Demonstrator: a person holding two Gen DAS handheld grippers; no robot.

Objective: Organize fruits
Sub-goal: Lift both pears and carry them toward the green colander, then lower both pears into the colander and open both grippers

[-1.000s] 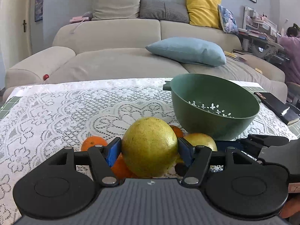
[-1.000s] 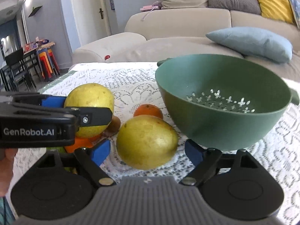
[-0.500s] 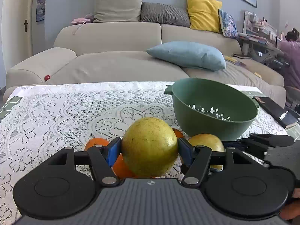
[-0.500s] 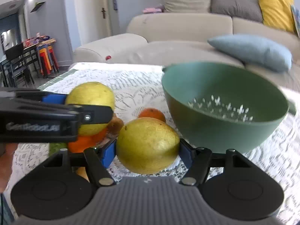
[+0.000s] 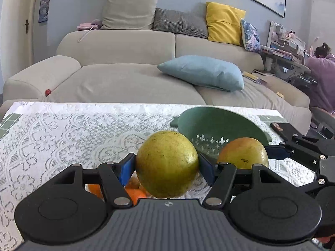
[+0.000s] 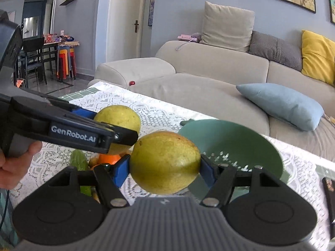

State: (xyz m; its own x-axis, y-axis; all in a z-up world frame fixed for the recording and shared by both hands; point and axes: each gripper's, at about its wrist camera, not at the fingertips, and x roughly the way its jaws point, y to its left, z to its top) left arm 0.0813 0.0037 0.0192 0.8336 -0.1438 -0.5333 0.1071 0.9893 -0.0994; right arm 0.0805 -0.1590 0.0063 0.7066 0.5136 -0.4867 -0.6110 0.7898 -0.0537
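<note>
"GenRobot.AI" on left gripper (image 6: 117,129)

Living room, daylight on blue-grey walls

A beige sofa (image 5: 117,77) carries cushions (one pale blue (image 5: 203,72), one yellow (image 5: 225,26)); a lace-covered surface (image 5: 62,129) stands before it.

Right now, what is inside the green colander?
The green colander shows only its bare perforated bottom; no fruit is visible inside. Its near wall is hidden behind the yellow fruit held in the right gripper.
</note>
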